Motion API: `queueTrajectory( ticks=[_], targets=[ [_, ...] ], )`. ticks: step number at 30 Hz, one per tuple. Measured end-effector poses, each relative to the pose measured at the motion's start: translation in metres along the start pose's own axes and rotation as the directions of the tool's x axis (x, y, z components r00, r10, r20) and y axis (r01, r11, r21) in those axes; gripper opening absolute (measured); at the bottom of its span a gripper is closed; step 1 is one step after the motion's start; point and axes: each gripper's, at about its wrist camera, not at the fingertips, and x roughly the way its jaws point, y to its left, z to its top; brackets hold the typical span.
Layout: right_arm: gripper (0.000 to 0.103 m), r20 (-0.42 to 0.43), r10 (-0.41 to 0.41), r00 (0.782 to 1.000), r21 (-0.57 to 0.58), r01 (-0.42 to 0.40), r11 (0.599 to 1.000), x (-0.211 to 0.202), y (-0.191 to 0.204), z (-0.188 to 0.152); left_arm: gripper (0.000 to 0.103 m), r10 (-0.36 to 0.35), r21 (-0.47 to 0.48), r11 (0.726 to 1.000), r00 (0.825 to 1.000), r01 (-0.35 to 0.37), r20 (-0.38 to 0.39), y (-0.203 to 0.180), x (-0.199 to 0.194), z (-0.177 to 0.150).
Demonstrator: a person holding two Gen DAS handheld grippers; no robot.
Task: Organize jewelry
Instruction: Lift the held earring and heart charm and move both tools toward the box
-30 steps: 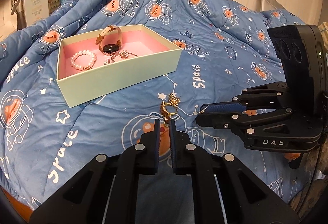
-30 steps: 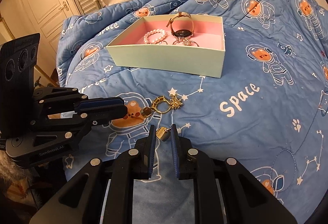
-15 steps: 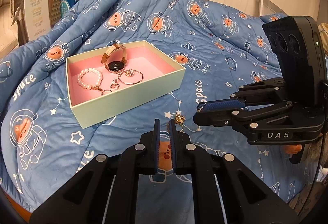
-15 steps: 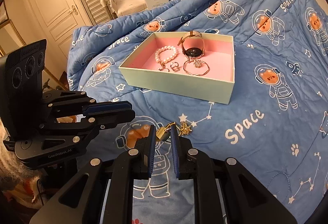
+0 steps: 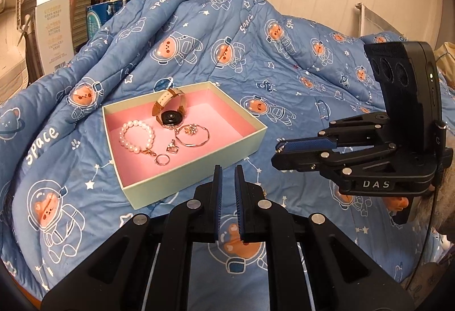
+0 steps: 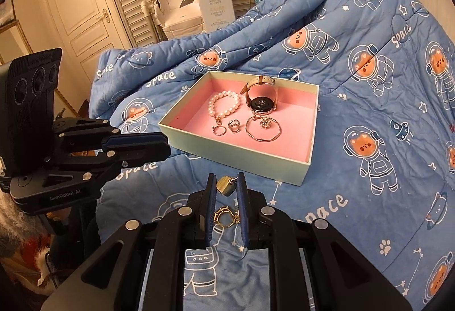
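Gripping a small gold charm (image 6: pixel 226 185) between its 2 fingers, the right gripper (image 6: pixel 226 183) carries a gold keyring-like piece; the ring and chain (image 6: pixel 226 216) hang lower in the gap between the fingers, clear of the blue quilt (image 6: pixel 355 168). Pinching the end probably lets the rest dangle free for a drop. Ahead of the fingertips sits the open box (image 6: pixel 239 156) with pink lining, already holding a pearl bracelet (image 6: pixel 224 106), a watch (image 6: pixel 263 100), a bangle (image 6: pixel 264 130) and 2 small rings (image 6: pixel 226 127).

Left gripper (image 5: pixel 227 171): fingers drawn together to a narrow slit, nothing visible between them. In the left wrist view the box (image 5: pixel 196 177) lies just beyond and left of the tips.

Hard to make out: the charm's exact shape, how the chain links join, and whether the left fingers catch any chain, since the piece is not visible there.
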Motion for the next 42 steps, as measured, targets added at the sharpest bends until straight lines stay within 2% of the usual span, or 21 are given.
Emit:
queueTrajectory(
  ticks=[7,12,14,16,17,20,23,25,28,38,42],
  targets=[
    [0.014,-0.026,-0.012,1.0,0.019,0.013,1.0,0.004,-0.007,-0.007,0.009,-0.016,0.06,0.998,0.988,0.025,-0.152,-0.024,0.039,-0.037],
    [0.014,-0.027,-0.019,0.999,0.022,0.02,1.0,0.003,-0.009,-0.009,0.012,0.001,0.061,0.998,0.981,0.011,-0.196,-0.03,0.061,-0.05],
    [0.014,-0.027,-0.022,0.999,0.024,0.023,0.999,0.003,-0.01,-0.009,0.023,-0.01,0.049,0.999,0.983,0.019,-0.186,-0.029,0.06,-0.05],
    [0.014,-0.029,-0.023,0.999,0.024,0.024,0.999,0.003,-0.01,-0.009,0.06,-0.007,0.04,0.999,0.985,0.014,-0.171,-0.029,0.059,-0.049],
    [0.014,-0.031,-0.023,0.999,0.024,0.024,0.999,0.004,-0.01,-0.01,0.061,-0.004,0.036,0.999,0.987,0.01,-0.16,-0.029,0.057,-0.048],
    [0.014,-0.036,-0.024,0.999,0.029,0.025,0.999,0.005,-0.011,-0.011,0.059,0.001,0.034,0.999,0.988,0.005,-0.154,-0.03,0.059,-0.045],
    [0.014,-0.037,-0.024,0.999,0.031,0.025,0.999,0.006,-0.011,-0.012,0.041,0.012,0.044,0.999,0.987,-0.005,-0.163,-0.033,0.065,-0.046],
    [0.014,-0.037,-0.024,0.999,0.03,0.026,0.999,0.006,-0.011,-0.012,0.02,0.017,0.058,0.998,0.986,-0.008,-0.167,-0.036,0.067,-0.047],
    [0.014,-0.037,-0.027,0.999,0.029,0.028,0.999,0.006,-0.011,-0.012,0.008,0.007,0.065,0.998,0.985,0.004,-0.171,-0.039,0.066,-0.049],
    [0.014,-0.032,-0.011,0.999,0.007,0.012,1.0,0.006,-0.007,-0.006,0.007,0.001,0.064,0.998,0.993,0.006,-0.118,-0.034,0.036,-0.032],
    [0.014,-0.027,-0.015,1.0,0.005,0.015,1.0,0.006,-0.007,-0.004,0.008,0.001,0.075,0.997,0.991,0.009,-0.134,-0.033,0.036,-0.034]
  ],
)
